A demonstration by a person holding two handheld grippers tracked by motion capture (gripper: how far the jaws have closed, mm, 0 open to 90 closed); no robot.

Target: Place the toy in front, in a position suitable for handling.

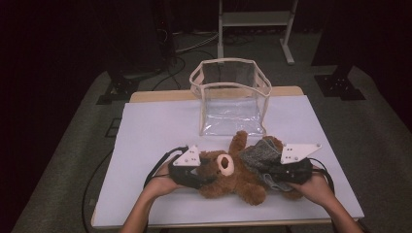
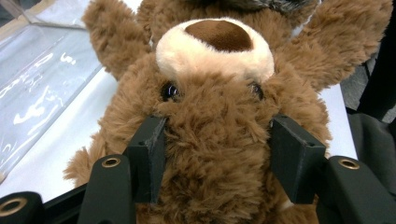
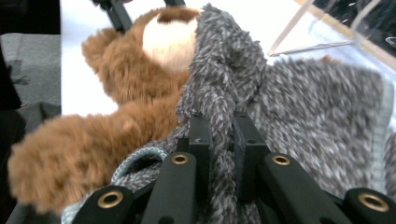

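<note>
Dark room, grey carpet, white-topped table (image 1: 145, 145) in the middle. Bear (image 1: 233, 175) lay on its back at the table's near edge, muzzle up, one arm raised toward the bag (image 1: 229, 97). That clear bag with the cream rim stood upright and open just behind the bear, toward the far edge. Grey fuzzy sweater (image 1: 260, 156) sat on the bear's body, on the side away from its head.

Left claw (image 1: 198, 175) was at the bear's head; in the left gripper view its jaws stood half wide, one on each side of the head (image 2: 215, 140), pads pressed into the fur. Right claw (image 1: 278, 171) was at the sweater; in the right gripper view its jaws stood narrow, pinching a fold of the grey knit (image 3: 224, 121) between them. A hand held each claw, forearms coming in from the table's near edge. Both cables trailed off that edge.
</note>
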